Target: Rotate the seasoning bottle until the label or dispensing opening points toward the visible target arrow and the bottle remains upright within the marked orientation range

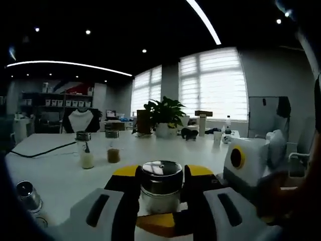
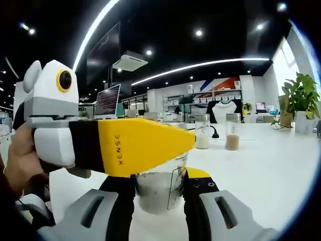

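Note:
A glass seasoning bottle (image 1: 160, 193) with a shiny metal cap stands upright on the white table (image 1: 60, 170). In the left gripper view my left gripper (image 1: 161, 171) is shut on it at cap height, a black pad pressing each side. In the right gripper view the bottle's clear body (image 2: 158, 188), part full of pale powder, sits between the pads of my right gripper (image 2: 160, 182), which is shut on it lower down. There the left gripper (image 2: 145, 145) reaches in from the left, its yellow jaw hiding the cap. The right gripper's white body (image 1: 246, 160) shows to the right.
Two more bottles stand further back on the table, one with pale powder (image 1: 86, 153) and one with brown (image 1: 113, 149). Another metal-capped jar (image 1: 27, 196) lies at the near left. A black cable (image 1: 40, 149), a potted plant (image 1: 163, 118) and a laptop (image 2: 108, 100) sit further off.

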### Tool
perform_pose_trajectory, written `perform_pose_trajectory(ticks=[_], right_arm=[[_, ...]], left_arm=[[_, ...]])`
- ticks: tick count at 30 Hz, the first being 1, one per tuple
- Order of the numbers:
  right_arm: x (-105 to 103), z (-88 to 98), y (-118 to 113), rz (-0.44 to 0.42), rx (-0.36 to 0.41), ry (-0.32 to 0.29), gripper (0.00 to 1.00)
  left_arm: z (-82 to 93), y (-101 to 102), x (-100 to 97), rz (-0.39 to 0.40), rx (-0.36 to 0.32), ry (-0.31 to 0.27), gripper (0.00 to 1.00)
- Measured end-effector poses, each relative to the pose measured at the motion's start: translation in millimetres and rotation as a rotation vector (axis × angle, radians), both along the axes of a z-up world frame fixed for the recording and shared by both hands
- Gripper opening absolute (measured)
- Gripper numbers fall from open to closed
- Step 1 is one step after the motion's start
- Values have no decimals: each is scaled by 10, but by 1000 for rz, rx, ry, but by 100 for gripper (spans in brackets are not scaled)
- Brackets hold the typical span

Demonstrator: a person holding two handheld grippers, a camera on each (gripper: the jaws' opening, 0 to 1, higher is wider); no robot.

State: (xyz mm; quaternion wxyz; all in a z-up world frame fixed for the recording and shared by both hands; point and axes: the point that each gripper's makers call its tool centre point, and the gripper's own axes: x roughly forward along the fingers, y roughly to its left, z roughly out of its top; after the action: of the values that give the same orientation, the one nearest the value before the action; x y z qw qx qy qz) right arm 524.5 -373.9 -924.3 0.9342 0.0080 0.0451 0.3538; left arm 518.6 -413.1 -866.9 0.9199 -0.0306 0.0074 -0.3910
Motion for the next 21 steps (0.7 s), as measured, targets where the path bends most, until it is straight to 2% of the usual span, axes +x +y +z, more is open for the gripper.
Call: perform_pose_trajectory(ticks=[3,5,8,9,21], right_arm=[[1,6,4,-3,2,-1,34],[-2,3,9,-8,8,4,34],[-8,-1,9,-14,16,7,34],[-10,0,7,-14,14,6,34],[-5,43,32,-28,28,-11,34]], left_arm=[[14,3,-3,28,-32,8,42],[0,-4,0,51,-25,3,43],[-23,-8,8,52,44,-30,41],[-27,-7,7,59,48,-30,40],[-9,75,64,162,2,-24,39]])
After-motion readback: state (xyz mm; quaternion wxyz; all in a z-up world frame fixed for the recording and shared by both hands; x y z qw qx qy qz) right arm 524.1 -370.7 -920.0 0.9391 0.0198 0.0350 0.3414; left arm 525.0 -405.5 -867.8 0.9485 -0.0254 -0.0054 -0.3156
